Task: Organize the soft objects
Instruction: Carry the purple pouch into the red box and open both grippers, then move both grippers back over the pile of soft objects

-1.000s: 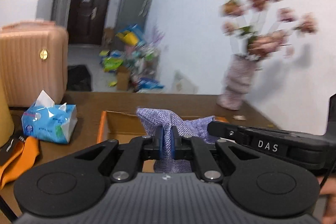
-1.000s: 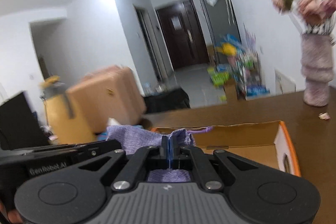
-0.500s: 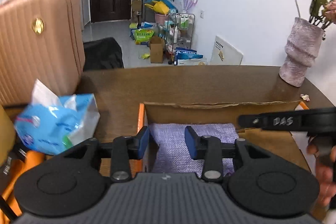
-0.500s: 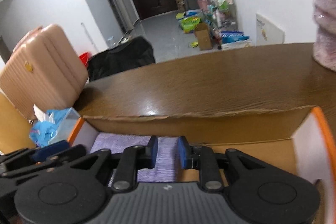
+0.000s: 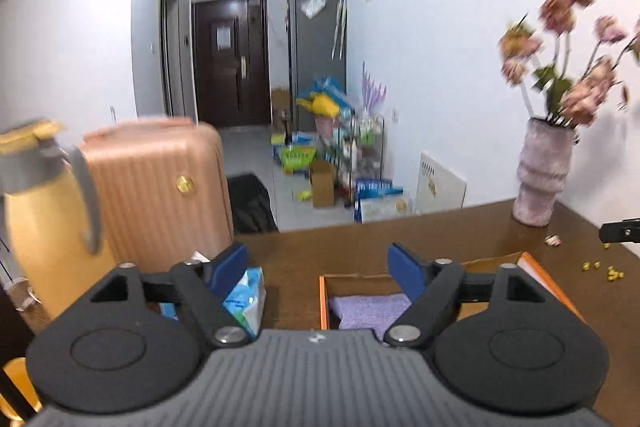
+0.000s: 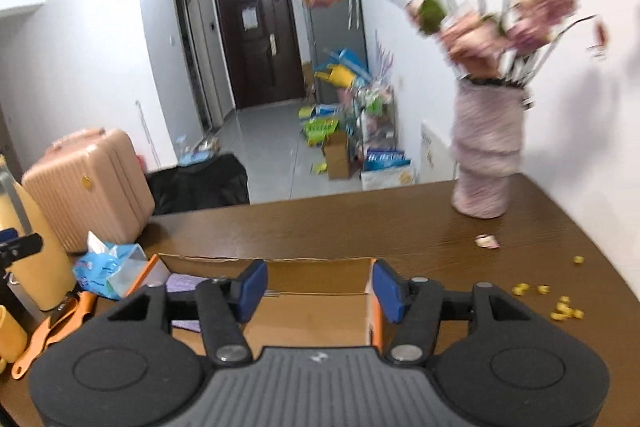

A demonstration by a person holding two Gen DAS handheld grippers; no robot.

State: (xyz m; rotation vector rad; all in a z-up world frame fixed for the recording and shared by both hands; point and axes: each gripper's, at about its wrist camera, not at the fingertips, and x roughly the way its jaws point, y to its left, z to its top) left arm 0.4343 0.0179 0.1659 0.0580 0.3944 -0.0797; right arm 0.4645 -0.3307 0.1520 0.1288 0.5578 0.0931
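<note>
A purple knitted cloth [image 5: 370, 309] lies flat in the left end of an orange-edged cardboard box [image 5: 323, 301] on the brown table. My left gripper [image 5: 318, 265] hovers above and behind it, its jaws opening, nothing between the blue pads. In the right wrist view the cloth [image 6: 182, 283] peeks out at the box's [image 6: 320, 281] left end. My right gripper [image 6: 318, 285] is raised over the box, its jaws opening too, and holds nothing.
A blue tissue pack [image 5: 246, 297] sits left of the box, beside a yellow thermos [image 5: 44, 227] and orange-handled tools [image 6: 56, 323]. A pink vase with flowers [image 6: 486, 155] stands at the table's far right corner, with small yellow bits [image 6: 560, 307] scattered nearby. A pink suitcase [image 5: 160, 187] stands behind the table.
Both grippers were shut on the purple cloth above the box. They lowered it in, let go and opened wide, then rose and drew back; the cloth now lies flat in the box.
</note>
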